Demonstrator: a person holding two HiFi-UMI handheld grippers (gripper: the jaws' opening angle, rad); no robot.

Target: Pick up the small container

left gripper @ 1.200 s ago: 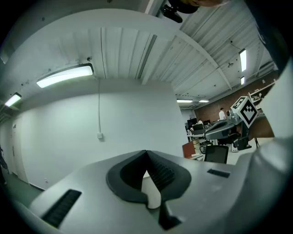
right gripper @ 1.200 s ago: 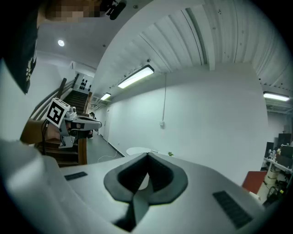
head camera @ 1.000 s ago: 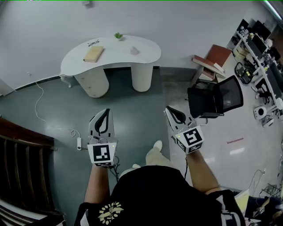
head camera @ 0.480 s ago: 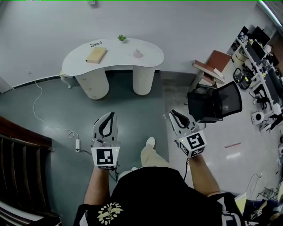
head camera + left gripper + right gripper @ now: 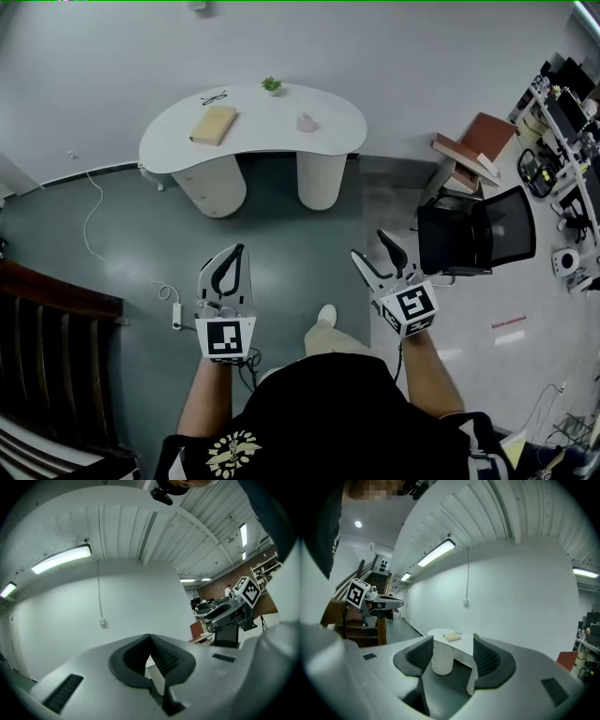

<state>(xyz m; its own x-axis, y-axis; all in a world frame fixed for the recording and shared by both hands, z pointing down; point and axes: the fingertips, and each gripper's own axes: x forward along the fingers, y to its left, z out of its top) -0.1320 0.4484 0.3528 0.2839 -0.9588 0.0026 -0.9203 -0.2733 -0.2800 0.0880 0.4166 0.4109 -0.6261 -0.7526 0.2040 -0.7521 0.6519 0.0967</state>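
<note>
Print shows only as black-and-white square markers on the cubes of the two grippers and a gold emblem on the person's black shirt, too small to read. The small container is a pale pink, low, rounded thing; its finer detail is too small to tell. It stands on the right part of the white curved table, with a tan book well to its left, a small green plant behind it near the wall, and a pair of glasses beyond the book. Both grippers hang over the grey floor, well apart from the table. The left gripper has its jaws pressed together on nothing. The right gripper has just been opening; its jaws stand spread with nothing between them.
</note>
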